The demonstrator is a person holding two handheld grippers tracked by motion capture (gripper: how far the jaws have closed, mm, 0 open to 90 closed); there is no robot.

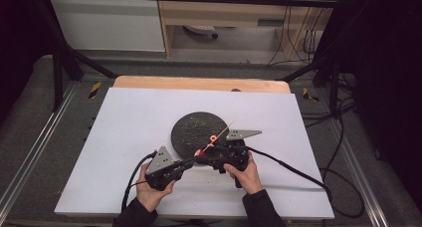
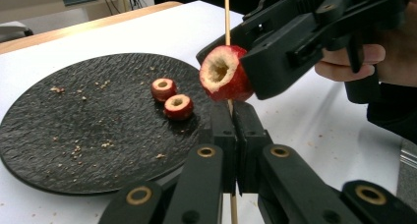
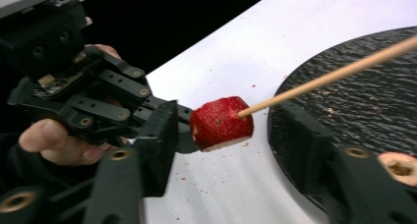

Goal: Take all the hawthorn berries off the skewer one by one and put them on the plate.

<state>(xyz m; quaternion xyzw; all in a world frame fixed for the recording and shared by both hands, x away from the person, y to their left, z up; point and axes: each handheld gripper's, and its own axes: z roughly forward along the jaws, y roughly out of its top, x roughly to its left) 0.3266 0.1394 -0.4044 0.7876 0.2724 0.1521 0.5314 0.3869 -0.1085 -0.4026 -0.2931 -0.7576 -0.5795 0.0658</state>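
Observation:
A thin wooden skewer [image 2: 227, 17] stands up from my left gripper [image 2: 231, 121], whose jaws are shut on its lower end. Threaded on the skewer is a red cored fruit [image 2: 223, 79]. In the right gripper view the fruit [image 3: 221, 123] sits between the jaws of my right gripper [image 3: 228, 130], with a gap showing on each side, so the pads do not press it. In the high view both grippers meet at the plate's near edge, the left gripper [image 1: 191, 161] just left of the right gripper [image 1: 205, 155].
A round black textured plate [image 2: 74, 135] lies on the white table top [image 1: 134, 127]. Two cored red fruits [image 2: 163, 89] [image 2: 178, 106] and crumbs rest on it. Cables trail from both grippers toward the table's near edge.

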